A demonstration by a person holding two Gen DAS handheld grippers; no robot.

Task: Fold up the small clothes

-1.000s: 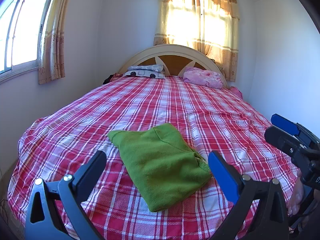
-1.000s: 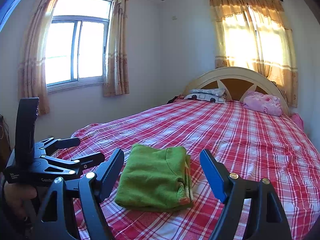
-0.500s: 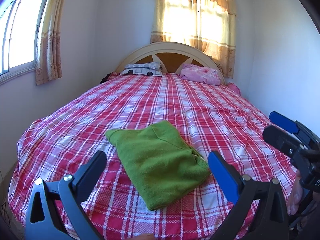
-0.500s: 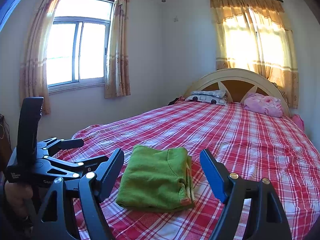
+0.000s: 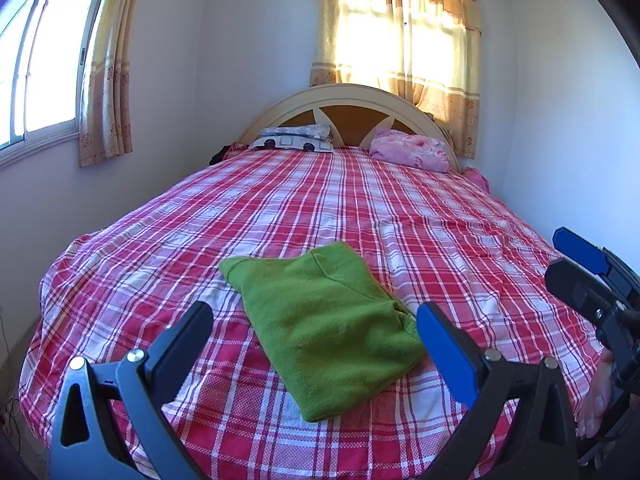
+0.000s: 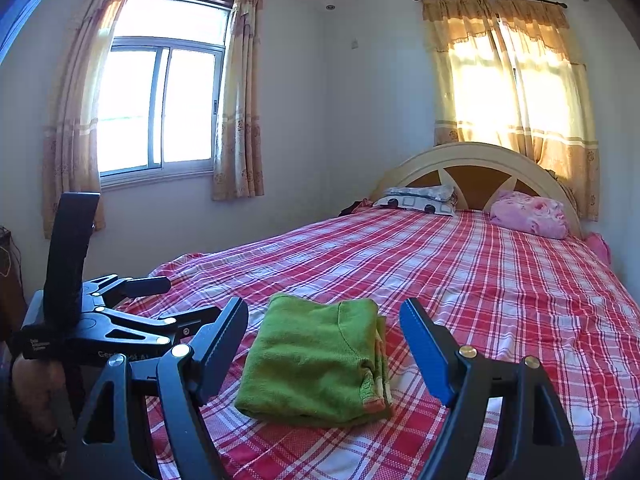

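A folded green top [image 5: 326, 326] lies near the foot of the red checked bed [image 5: 400, 216]. The left gripper [image 5: 316, 330] and right gripper [image 6: 324, 338] are both wide apart, holding nothing. Two pillows [image 5: 408, 154] sit far back.

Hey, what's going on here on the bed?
A person holds two black handheld grippers over a red plaid bedspread. A green knitted garment lies folded on it. The left gripper and right gripper hover near it, both open and empty, neither touching it. The fold looks finished.
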